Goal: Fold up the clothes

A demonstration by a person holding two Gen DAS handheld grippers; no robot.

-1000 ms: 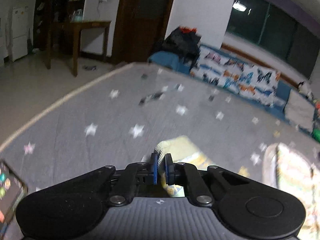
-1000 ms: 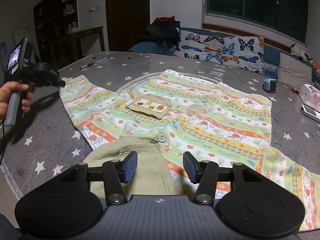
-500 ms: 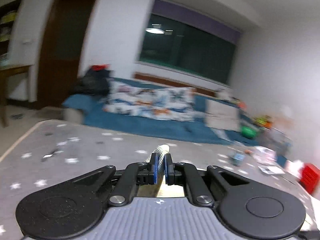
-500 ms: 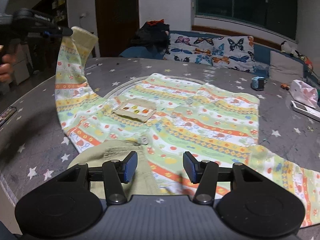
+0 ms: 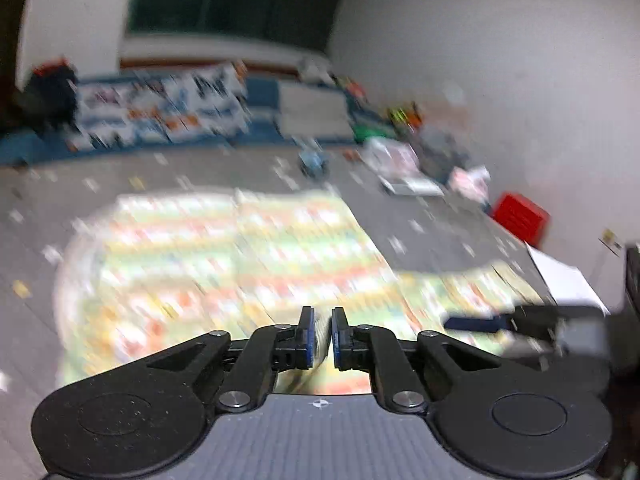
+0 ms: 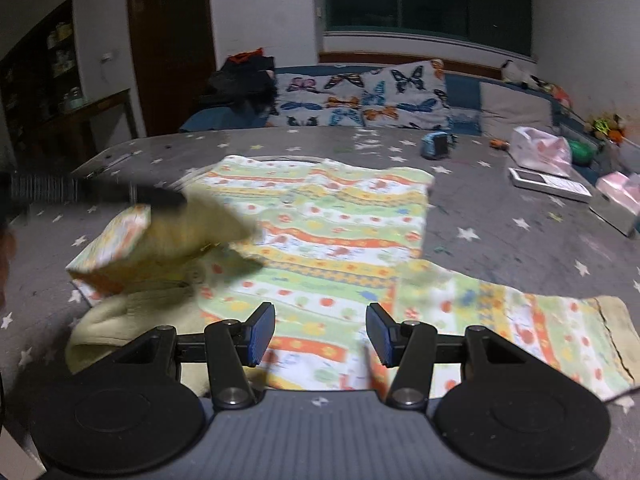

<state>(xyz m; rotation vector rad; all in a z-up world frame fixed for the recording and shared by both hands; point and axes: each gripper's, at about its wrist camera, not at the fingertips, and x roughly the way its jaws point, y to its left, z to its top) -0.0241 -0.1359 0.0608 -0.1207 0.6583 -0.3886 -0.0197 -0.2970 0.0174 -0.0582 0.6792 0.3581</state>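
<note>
A child's shirt (image 6: 332, 236) with green, orange and yellow stripes lies spread on the grey star-print table (image 6: 500, 240). My left gripper (image 5: 322, 334) is shut on the shirt's left sleeve cuff; in the right wrist view it (image 6: 160, 200) holds the sleeve (image 6: 132, 244) folded over the shirt's left side. The left wrist view is blurred and shows the shirt body (image 5: 224, 256) below. My right gripper (image 6: 320, 334) is open and empty above the shirt's near hem. The right sleeve (image 6: 540, 320) lies flat to the right.
On the table's far right lie a blue tape measure (image 6: 436, 146), a pink plastic bag (image 6: 542, 152), a flat white box (image 6: 550, 182) and a tissue box (image 6: 618, 204). A butterfly-print cushion bench (image 6: 360, 100) runs behind. My right gripper shows blurred in the left wrist view (image 5: 520, 324).
My left gripper has swung the sleeve up from the table's left and across over the shirt body. My right gripper has stayed open over the hem, shifted slightly right.
</note>
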